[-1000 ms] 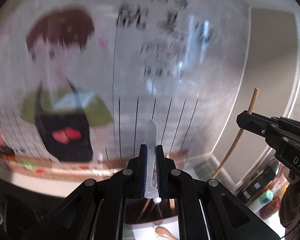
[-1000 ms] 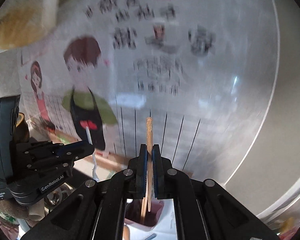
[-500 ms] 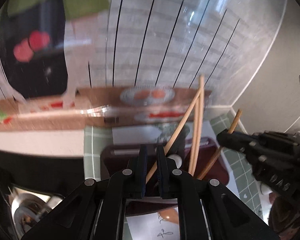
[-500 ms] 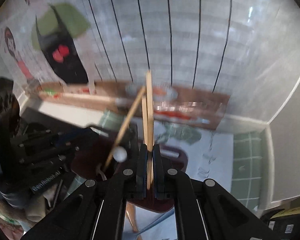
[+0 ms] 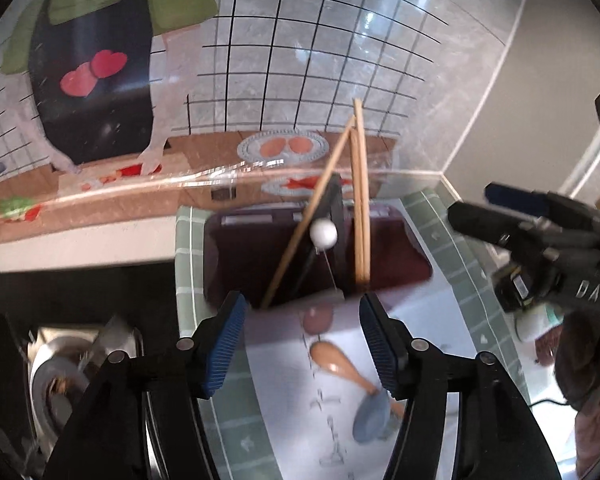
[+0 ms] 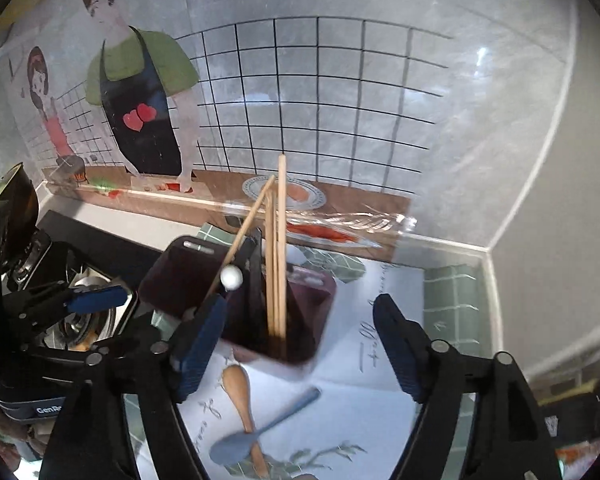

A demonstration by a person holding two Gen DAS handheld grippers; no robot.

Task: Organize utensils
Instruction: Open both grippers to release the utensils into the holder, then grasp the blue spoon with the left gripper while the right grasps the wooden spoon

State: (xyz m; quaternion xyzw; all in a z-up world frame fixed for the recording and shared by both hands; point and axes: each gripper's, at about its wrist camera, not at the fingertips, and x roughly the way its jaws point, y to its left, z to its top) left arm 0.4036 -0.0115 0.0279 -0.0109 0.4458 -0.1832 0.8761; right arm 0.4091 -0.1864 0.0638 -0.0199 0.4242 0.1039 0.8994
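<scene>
Both claws have just been opening, nothing between the pads — left claw [image 5: 300, 344], right claw [image 6: 300, 344]. Chopsticks [image 6: 277, 256] now stand in the dark holder [image 6: 316, 300]. Your next pieces, wooden spoon [image 6: 240, 390] and blue spoon [image 6: 260, 432], lie crossed on the worktop below the holder — nearer your right claw, I judge.

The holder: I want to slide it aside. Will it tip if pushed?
Possibly. The holder is tall and narrow, and the chopsticks stick high above its rim, so a high push may tip it. It stands on paper and may slide.
</scene>
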